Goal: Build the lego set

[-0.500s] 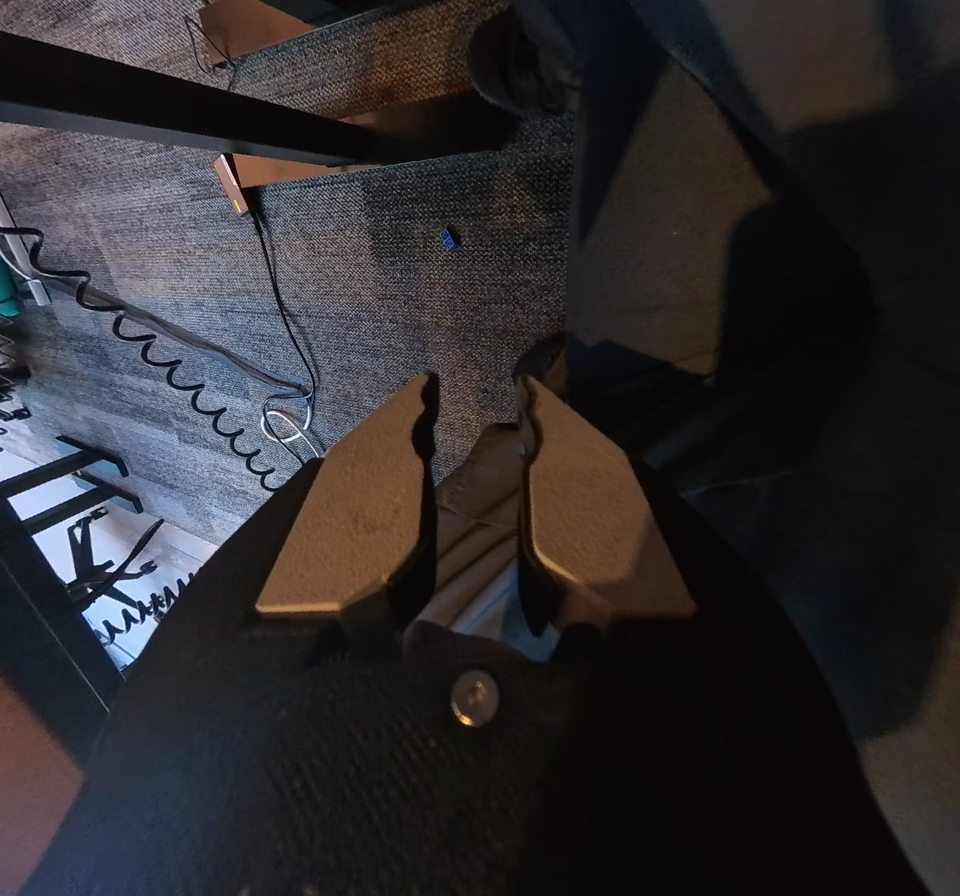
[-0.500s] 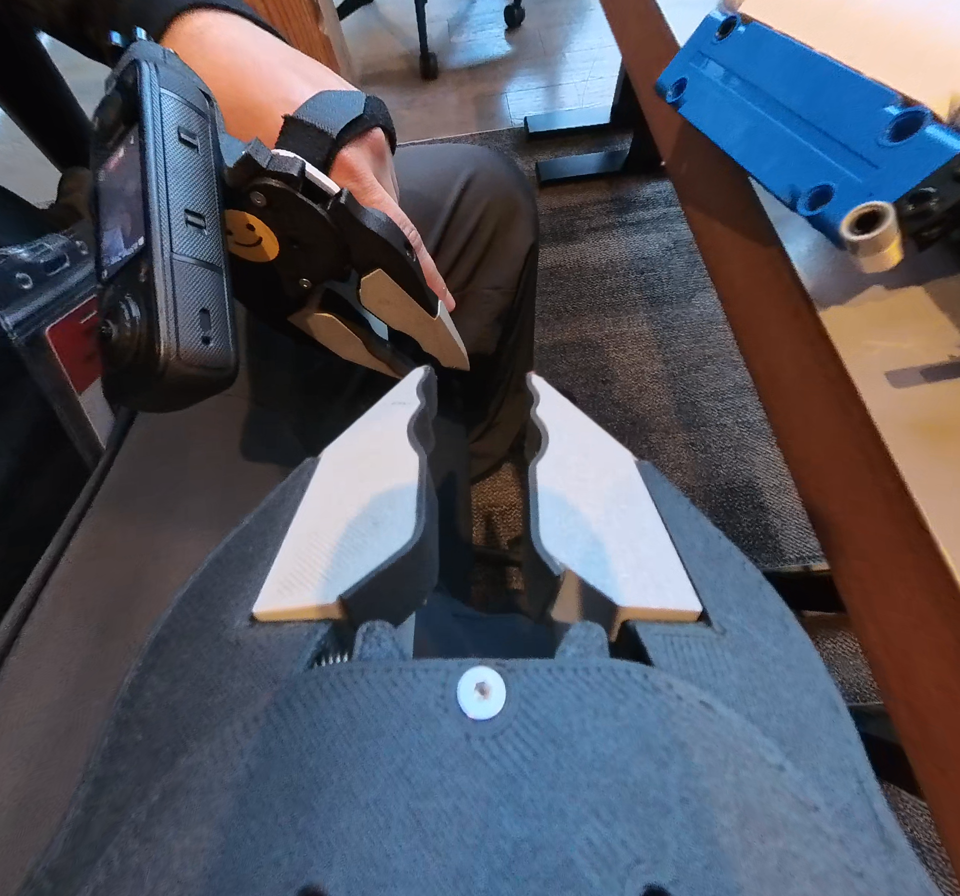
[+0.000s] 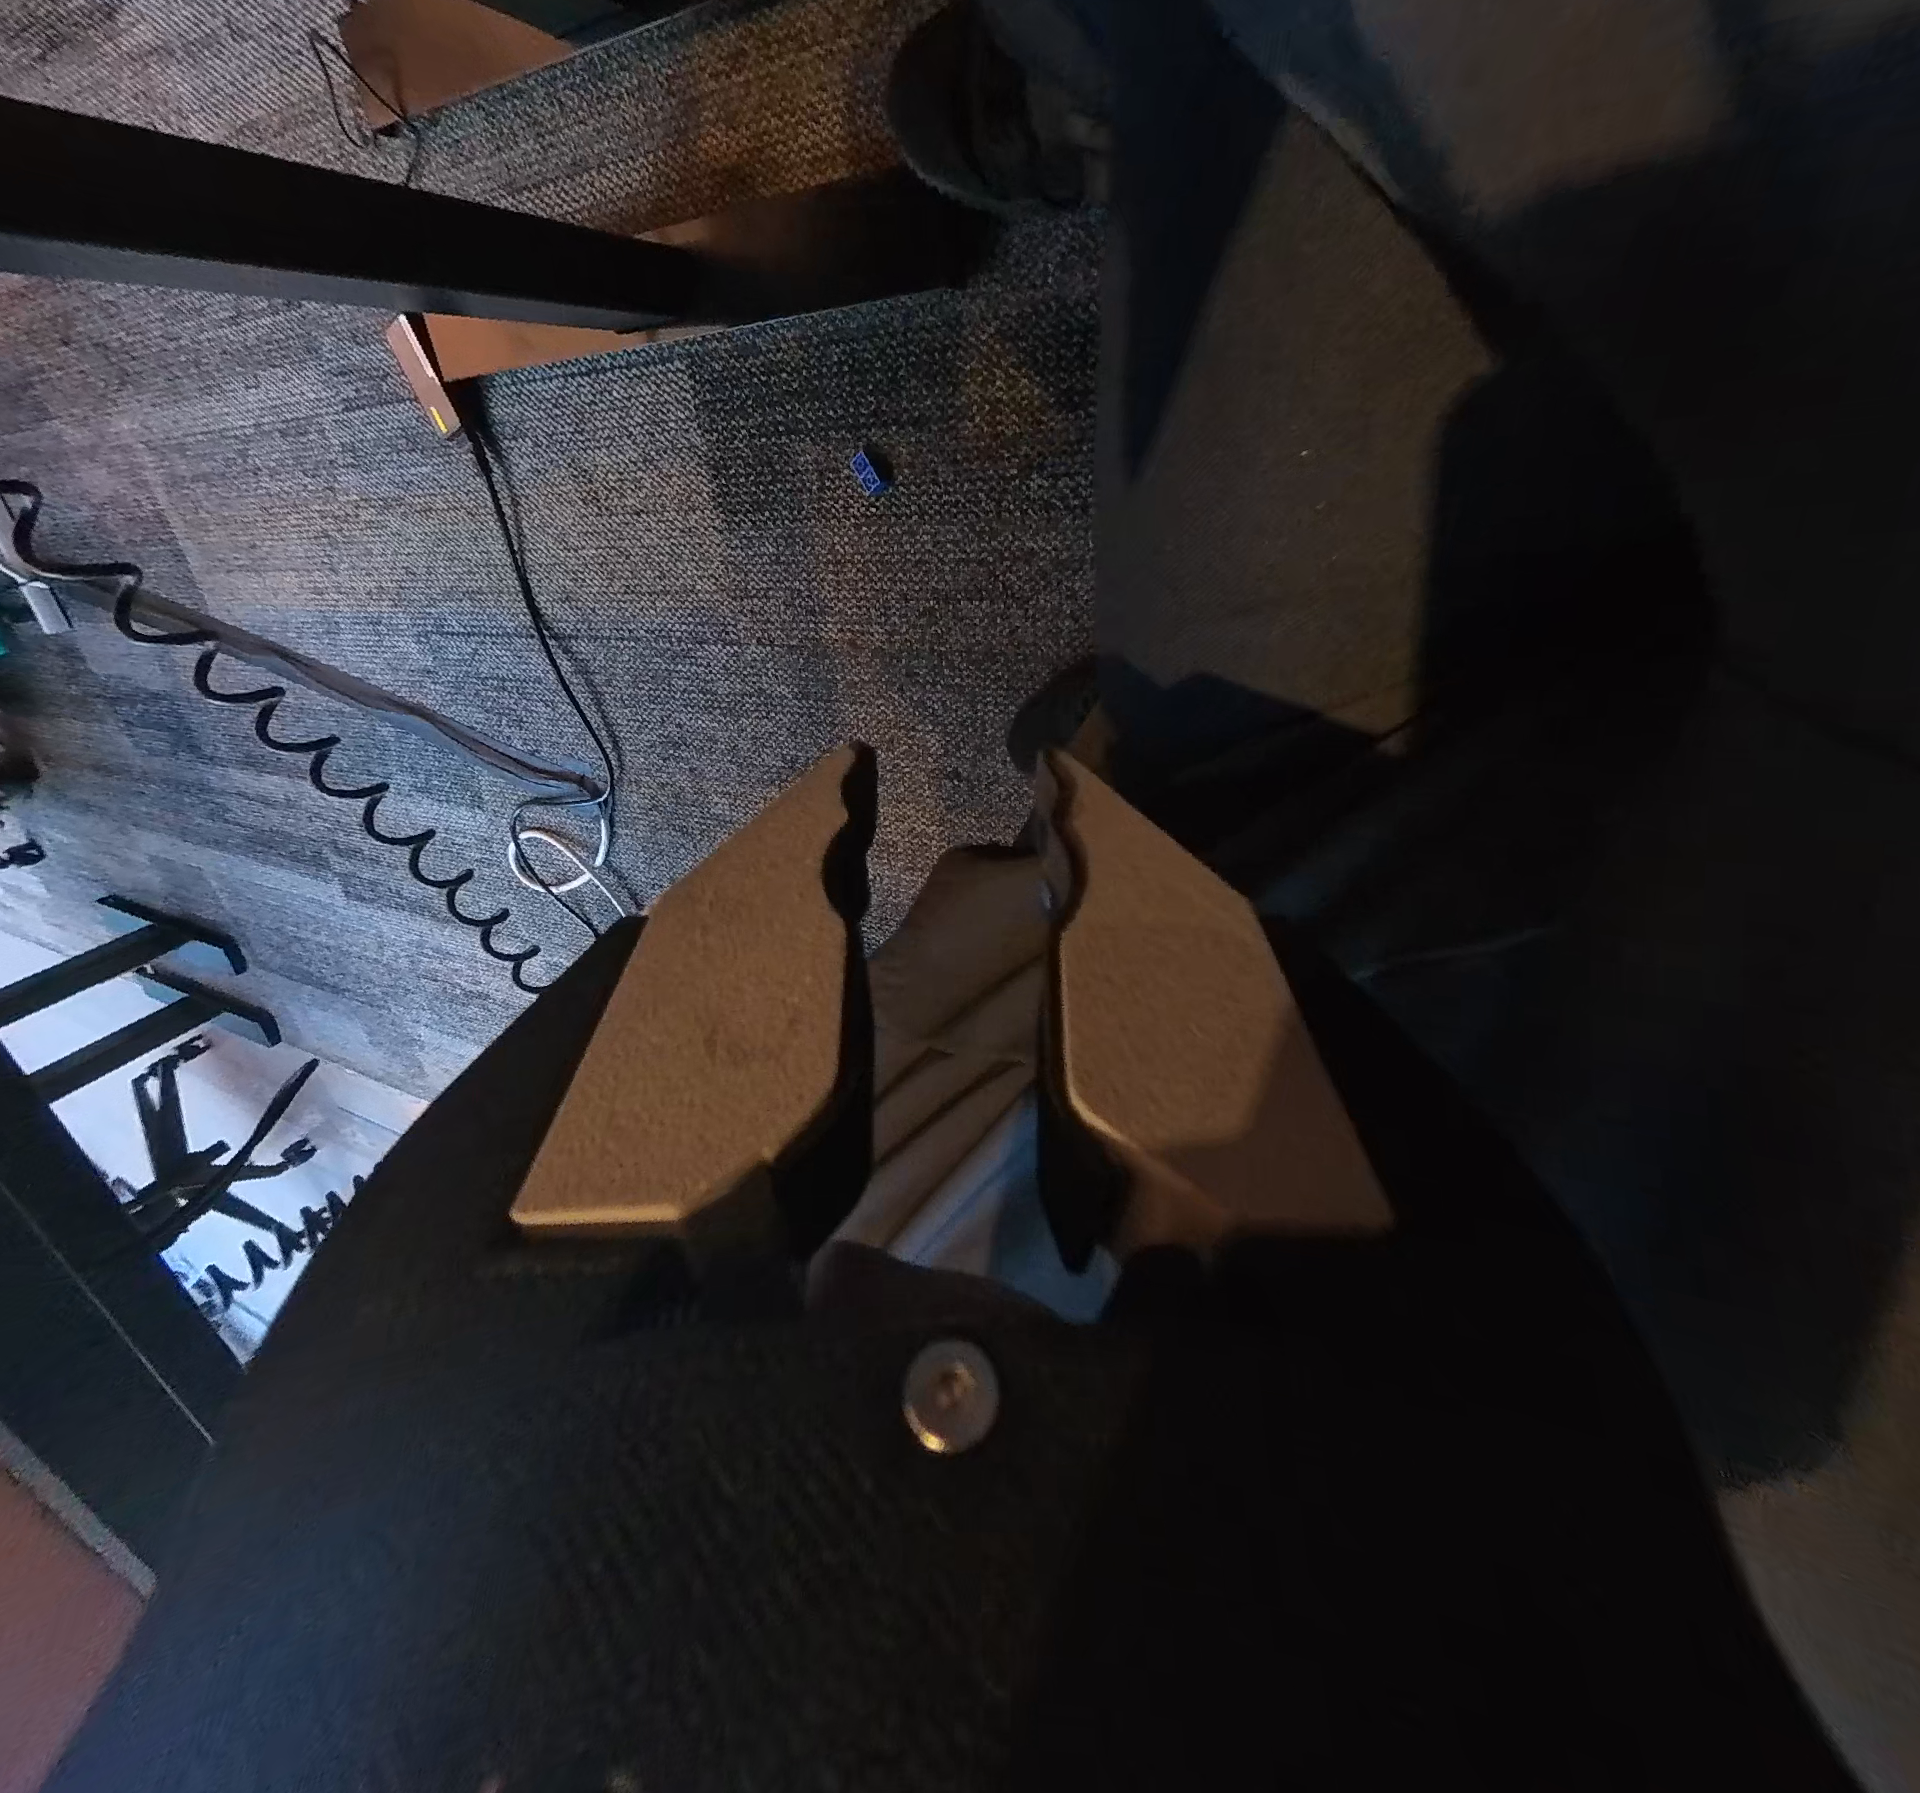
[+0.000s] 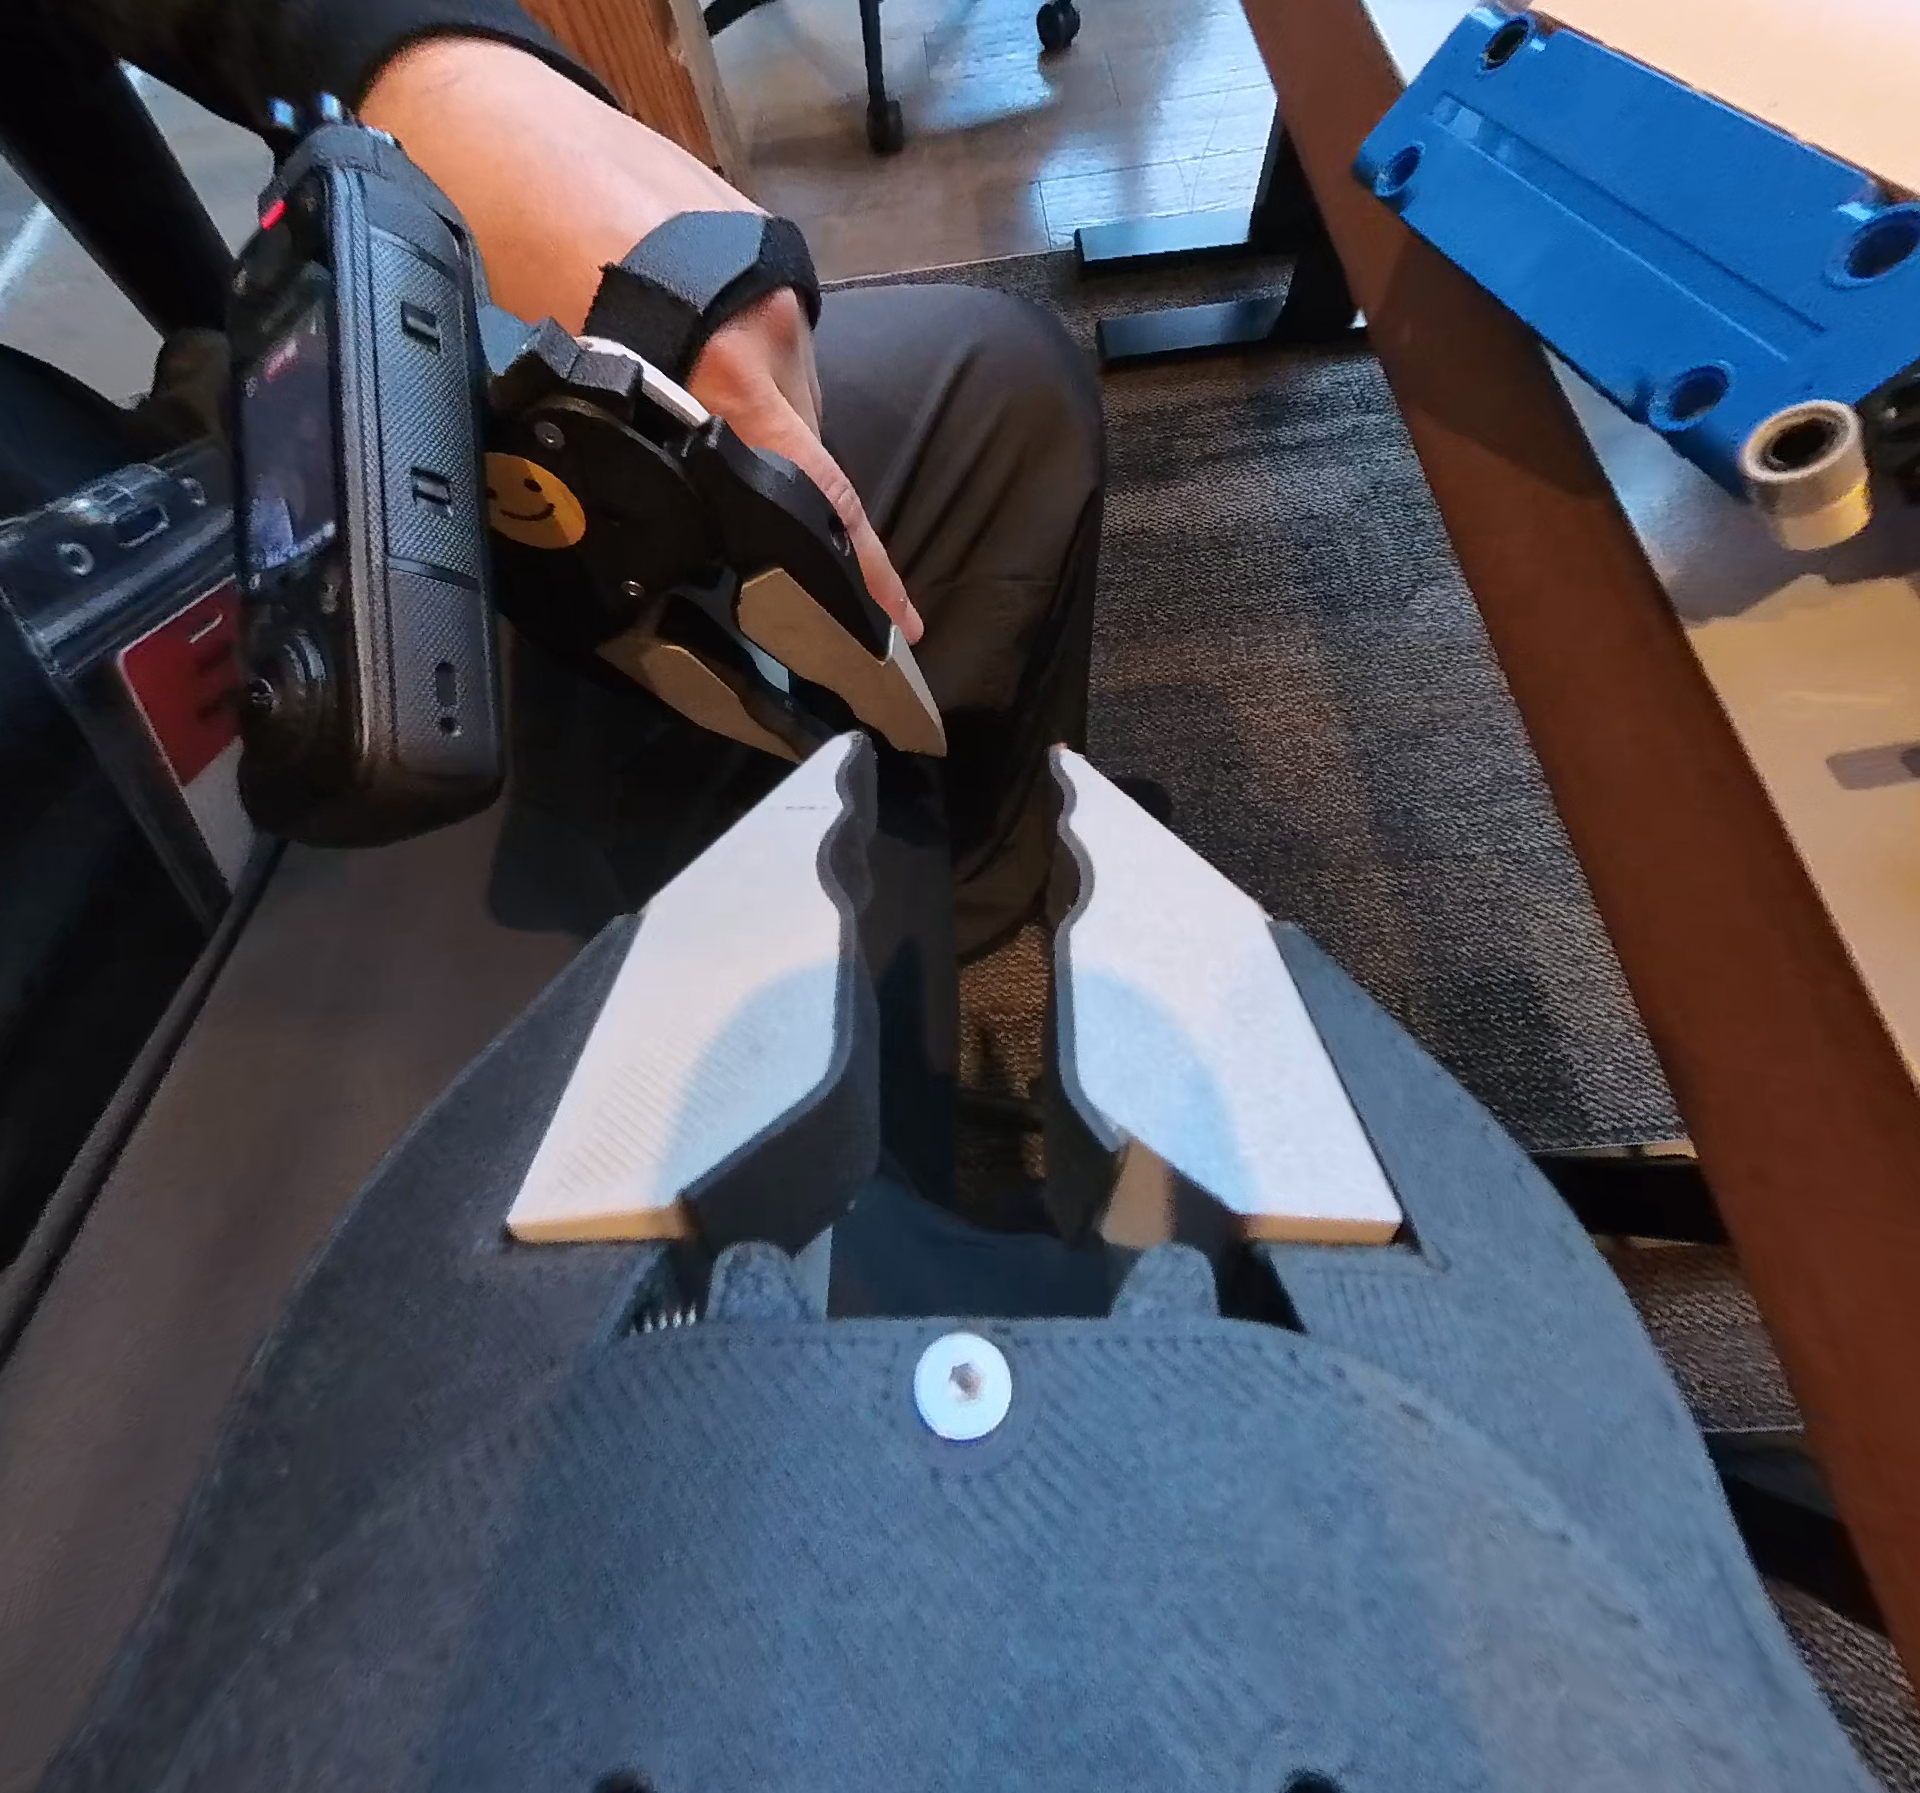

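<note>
**Both Grippers Were Down Below the Bench**

The left gripper (image 3: 961, 787) pointed down at the grey carpet (image 3: 727, 621) under the bench. Its jaws were spread apart and held nothing. A small blue lego brick (image 3: 868, 473) lay alone on the carpet, well ahead of the jaws. It had probably fallen off the bench, and that may be why the gripper was down there. A curly black cable (image 3: 343, 777) lay on the carpet to the left, well apart from the brick.

The right gripper (image 4: 961, 787) was low too, beside the brown edge of the bench (image 4: 1558, 704). Its jaws were spread apart and empty. In its view the person's hand (image 4: 758, 393) held the left gripper, strapped on with a black band, with a black camera (image 4: 353, 496) on its back. The person's knee in dark trousers (image 4: 966, 496) was just behind it.

The lego build was up on the bench. A big blue lego part (image 4: 1642, 278) with round holes sat near the edge, with a white lego part (image 4: 1714, 8) on top of it. Neither gripper touched it.

The next job was probably to reach the little brick on the carpet and pinch it. It was small, so it could slip easily.
</note>
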A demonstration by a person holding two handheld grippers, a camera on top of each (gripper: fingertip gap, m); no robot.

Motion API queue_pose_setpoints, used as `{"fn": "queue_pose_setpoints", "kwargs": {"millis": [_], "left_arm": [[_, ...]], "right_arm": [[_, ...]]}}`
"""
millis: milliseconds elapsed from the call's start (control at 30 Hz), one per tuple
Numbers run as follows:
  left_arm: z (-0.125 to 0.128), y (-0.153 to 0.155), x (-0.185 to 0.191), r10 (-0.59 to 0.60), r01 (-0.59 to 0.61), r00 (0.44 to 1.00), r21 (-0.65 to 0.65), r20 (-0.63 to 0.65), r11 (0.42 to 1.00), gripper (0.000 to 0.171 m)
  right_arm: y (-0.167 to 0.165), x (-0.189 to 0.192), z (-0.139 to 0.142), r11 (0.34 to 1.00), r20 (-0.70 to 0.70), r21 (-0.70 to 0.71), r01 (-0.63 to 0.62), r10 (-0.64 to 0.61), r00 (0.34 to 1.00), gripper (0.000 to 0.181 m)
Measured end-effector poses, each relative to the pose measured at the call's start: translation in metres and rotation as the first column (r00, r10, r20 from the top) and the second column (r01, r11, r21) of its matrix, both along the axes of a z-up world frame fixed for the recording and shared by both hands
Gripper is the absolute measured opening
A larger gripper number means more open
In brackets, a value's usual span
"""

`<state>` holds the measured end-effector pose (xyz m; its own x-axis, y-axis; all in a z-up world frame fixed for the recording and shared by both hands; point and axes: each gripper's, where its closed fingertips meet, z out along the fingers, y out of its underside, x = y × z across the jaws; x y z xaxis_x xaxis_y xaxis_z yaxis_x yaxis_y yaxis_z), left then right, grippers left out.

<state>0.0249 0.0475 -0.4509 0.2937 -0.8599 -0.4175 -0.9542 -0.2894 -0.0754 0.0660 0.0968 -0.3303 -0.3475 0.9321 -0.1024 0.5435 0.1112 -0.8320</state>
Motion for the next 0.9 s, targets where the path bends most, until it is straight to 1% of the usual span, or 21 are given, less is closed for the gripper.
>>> {"fn": "queue_pose_setpoints", "kwargs": {"millis": [200, 267, 300, 367, 433, 467, 533, 567, 600, 633, 667, 700, 767, 833, 900], "left_arm": [[0.003, 0.003, -0.002, 0.007, -0.007, 1.000, 0.014, -0.005, 1.000, 0.029], [0.015, 0.010, -0.002, 0.031, -0.033, 0.999, 0.047, 0.028, 0.998, 0.029], [0.027, 0.015, -0.002, 0.059, -0.063, 0.996, 0.065, 0.059, 0.996, 0.030], [0.062, 0.028, -0.001, 0.119, -0.140, 0.978, 0.113, 0.173, 0.984, 0.031], [0.111, 0.040, 0.001, 0.146, -0.204, 0.934, 0.150, 0.324, 0.968, 0.034], [0.137, 0.046, 0.002, 0.141, -0.222, 0.906, 0.165, 0.398, 0.961, 0.035], [0.186, 0.062, 0.002, 0.120, -0.255, 0.839, 0.189, 0.530, 0.948, 0.033], [0.203, 0.071, 0.002, 0.123, -0.272, 0.811, 0.182, 0.572, 0.945, 0.034], [0.212, 0.079, 0.002, 0.127, -0.270, 0.796, 0.159, 0.592, 0.950, 0.038], [0.215, 0.087, 0.002, 0.131, -0.261, 0.798, 0.142, 0.587, 0.955, 0.044], [0.216, 0.098, -0.003, 0.137, -0.263, 0.815, 0.150, 0.563, 0.953, 0.051], [0.216, 0.109, -0.009, 0.135, -0.265, 0.842, 0.183, 0.522, 0.947, 0.054], [0.218, 0.126, -0.020, 0.110, -0.247, 0.887, 0.261, 0.449, 0.933, 0.054], [0.208, 0.127, -0.020, 0.114, -0.226, 0.895, 0.219, 0.431, 0.949, 0.052], [0.196, 0.128, -0.022, 0.138, -0.225, 0.900, 0.169, 0.415, 0.960, 0.053]], "right_arm": [[-0.003, 0.000, 0.002, 1.000, -0.001, 0.008, -0.011, 0.011, 1.000, 0.030], [0.000, 0.000, 0.001, 1.000, 0.003, 0.022, 0.004, -0.004, 1.000, 0.030], [0.003, 0.000, 0.000, 0.999, 0.007, 0.028, 0.023, -0.024, 1.000, 0.029], [0.011, -0.001, 0.001, 0.997, 0.010, 0.030, 0.070, -0.071, 0.997, 0.028], [0.017, -0.001, 0.008, 0.993, -0.008, 0.002, 0.114, -0.114, 0.993, 0.028], [0.019, -0.001, 0.013, 0.992, -0.023, -0.015, 0.129, -0.129, 0.991, 0.029], [0.025, 0.000, 0.031, 0.987, -0.070, -0.033, 0.160, -0.162, 0.984, 0.029], [0.029, 0.001, 0.043, 0.985, -0.102, -0.035, 0.172, -0.175, 0.979, 0.030], [0.033, 0.001, 0.056, 0.982, -0.136, -0.035, 0.186, -0.189, 0.972, 0.030], [0.038, 0.002, 0.069, 0.979, -0.167, -0.039, 0.200, -0.203, 0.965, 0.030], [0.042, 0.002, 0.082, 0.978, -0.191, -0.051, 0.204, -0.210, 0.959, 0.030], [0.046, 0.001, 0.094, 0.977, -0.204, -0.063, 0.203, -0.212, 0.956, 0.030], [0.057, 0.000, 0.112, 0.977, -0.220, -0.045, 0.210, -0.215, 0.951, 0.030], [0.068, -0.002, 0.123, 0.978, -0.217, 0.001, 0.210, -0.205, 0.954, 0.030], [0.074, -0.005, 0.127, 0.982, -0.204, 0.015, 0.191, -0.184, 0.962, 0.031]]}}
